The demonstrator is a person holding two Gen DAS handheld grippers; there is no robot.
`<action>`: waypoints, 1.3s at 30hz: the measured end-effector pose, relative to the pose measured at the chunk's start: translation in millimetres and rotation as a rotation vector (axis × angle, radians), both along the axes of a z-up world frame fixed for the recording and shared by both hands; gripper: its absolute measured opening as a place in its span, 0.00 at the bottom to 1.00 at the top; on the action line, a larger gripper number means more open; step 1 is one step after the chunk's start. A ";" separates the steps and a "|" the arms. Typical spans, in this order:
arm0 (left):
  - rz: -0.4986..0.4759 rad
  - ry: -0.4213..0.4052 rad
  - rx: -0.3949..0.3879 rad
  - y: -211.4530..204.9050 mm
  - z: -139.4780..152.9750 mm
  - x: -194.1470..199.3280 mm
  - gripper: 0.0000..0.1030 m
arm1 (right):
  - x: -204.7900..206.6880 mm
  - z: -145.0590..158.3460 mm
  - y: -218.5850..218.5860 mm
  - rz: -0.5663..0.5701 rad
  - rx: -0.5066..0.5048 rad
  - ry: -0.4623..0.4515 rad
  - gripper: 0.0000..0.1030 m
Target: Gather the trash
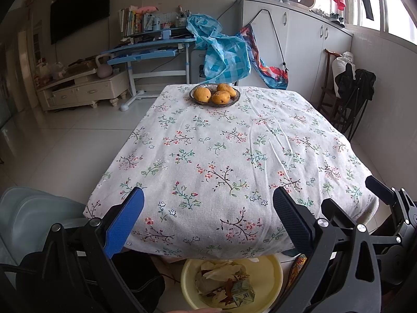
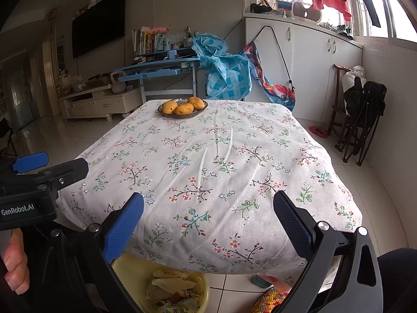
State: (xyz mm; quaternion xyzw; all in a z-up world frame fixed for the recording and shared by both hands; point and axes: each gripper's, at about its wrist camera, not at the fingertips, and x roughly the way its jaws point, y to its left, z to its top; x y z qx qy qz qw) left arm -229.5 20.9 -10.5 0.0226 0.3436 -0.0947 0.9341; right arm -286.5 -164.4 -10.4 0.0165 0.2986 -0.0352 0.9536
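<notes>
A yellow basin [image 1: 269, 274] [image 2: 130, 268] stands on the floor under the near edge of the table. It holds trash [image 1: 226, 284] [image 2: 172, 287]: crumpled paper, peels and a small carton. My left gripper [image 1: 208, 221] is open above the near edge of the floral tablecloth [image 1: 221, 143], with nothing between its fingers. My right gripper [image 2: 208, 224] is open too, also empty, over the same edge of the tablecloth [image 2: 221, 156]. In the right wrist view the left gripper [image 2: 60, 164] shows at the left, held by a hand [image 2: 13, 268].
A glass bowl of mangoes [image 1: 208, 94] [image 2: 179, 107] sits at the table's far end. A grey chair [image 1: 31, 214] stands at the near left. A folded black chair [image 2: 365, 109] leans at the right wall. A colourful knitted item [image 2: 268, 300] lies on the floor beside the basin.
</notes>
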 end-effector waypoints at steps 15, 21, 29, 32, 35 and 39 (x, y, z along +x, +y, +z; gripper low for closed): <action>0.002 -0.002 0.000 0.3 0.1 -0.1 0.93 | 1.1 -1.2 2.0 0.003 -0.002 0.003 0.93; 0.022 -0.040 -0.006 5.9 3.2 -1.6 0.93 | 1.8 -1.5 2.6 0.005 -0.002 0.004 0.93; 0.001 -0.037 0.002 8.4 12.5 4.1 0.93 | 5.7 2.9 6.1 0.031 -0.008 0.014 0.93; 0.014 0.003 0.010 10.5 17.1 20.0 0.93 | 13.9 11.5 5.3 0.049 -0.034 -0.002 0.93; 0.024 0.041 0.026 10.1 22.7 43.6 0.93 | 36.7 17.5 -3.7 0.056 -0.053 0.008 0.93; 0.064 0.018 0.052 8.3 34.0 71.2 0.93 | 73.0 15.1 -19.9 0.046 -0.069 0.058 0.93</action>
